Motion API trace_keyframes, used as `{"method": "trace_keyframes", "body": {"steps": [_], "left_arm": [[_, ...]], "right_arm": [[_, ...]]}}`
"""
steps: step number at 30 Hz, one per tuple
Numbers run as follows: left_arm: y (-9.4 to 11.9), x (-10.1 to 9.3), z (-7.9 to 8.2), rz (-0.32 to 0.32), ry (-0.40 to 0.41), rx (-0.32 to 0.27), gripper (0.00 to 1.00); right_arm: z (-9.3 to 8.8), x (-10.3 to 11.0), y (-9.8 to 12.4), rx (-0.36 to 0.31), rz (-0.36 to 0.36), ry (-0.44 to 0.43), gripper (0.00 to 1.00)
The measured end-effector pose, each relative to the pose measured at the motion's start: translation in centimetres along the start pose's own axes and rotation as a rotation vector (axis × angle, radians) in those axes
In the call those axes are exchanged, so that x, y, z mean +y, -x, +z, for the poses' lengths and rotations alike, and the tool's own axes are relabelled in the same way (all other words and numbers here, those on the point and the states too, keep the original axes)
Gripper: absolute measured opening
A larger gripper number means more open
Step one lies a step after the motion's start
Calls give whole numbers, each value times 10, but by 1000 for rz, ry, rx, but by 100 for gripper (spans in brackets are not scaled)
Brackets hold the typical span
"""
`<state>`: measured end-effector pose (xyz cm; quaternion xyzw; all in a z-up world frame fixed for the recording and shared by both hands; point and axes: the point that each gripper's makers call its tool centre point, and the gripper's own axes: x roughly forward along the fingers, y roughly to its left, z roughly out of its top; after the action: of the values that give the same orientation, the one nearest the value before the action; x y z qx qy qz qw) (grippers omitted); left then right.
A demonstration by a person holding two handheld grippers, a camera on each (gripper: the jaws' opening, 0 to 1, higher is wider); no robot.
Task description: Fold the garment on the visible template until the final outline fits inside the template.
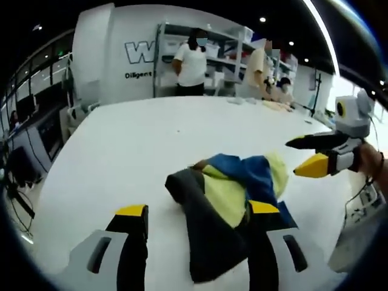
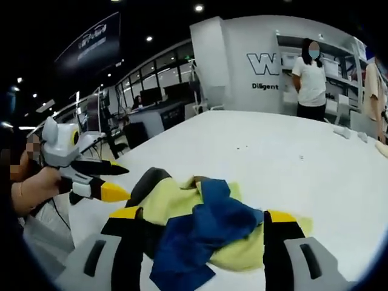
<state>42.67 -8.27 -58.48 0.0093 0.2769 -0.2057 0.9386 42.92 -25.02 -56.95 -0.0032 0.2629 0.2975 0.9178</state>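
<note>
A crumpled garment (image 1: 227,203) in dark grey, pale yellow and blue lies bunched in a heap on the white table (image 1: 139,145). My left gripper (image 1: 197,209) is open, its yellow-tipped jaws standing wide on either side of the near end of the heap. In from the right comes my right gripper (image 1: 293,159), held in a hand, open and hovering just beside the cloth. In the right gripper view the garment (image 2: 200,227) lies between the wide-set jaws of the open right gripper (image 2: 203,214). The left gripper (image 2: 126,183) hangs open at the left of the heap.
The white table (image 2: 291,157) stretches far beyond the garment with wide bare surface. Two people (image 1: 191,63) stand at shelves (image 1: 227,54) behind the far edge. Small items (image 1: 276,104) lie at the far right corner. Desks and monitors (image 2: 151,100) stand off to the side.
</note>
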Motion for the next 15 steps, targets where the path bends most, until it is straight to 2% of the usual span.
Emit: {"method": "trace_keyframes", "body": {"steps": [5,10,15], "left_arm": [[-8,11,9,-54,4,-13,51],[-15,30,12,-52,1,-7,50],[-25,46,8,-43,-3,16,49]], "right_arm": [[5,-2,-15,18,26,-1,71],[10,-8,-28,25,38,-5,66],[9,-13,-45,52,54,-10,59]]}}
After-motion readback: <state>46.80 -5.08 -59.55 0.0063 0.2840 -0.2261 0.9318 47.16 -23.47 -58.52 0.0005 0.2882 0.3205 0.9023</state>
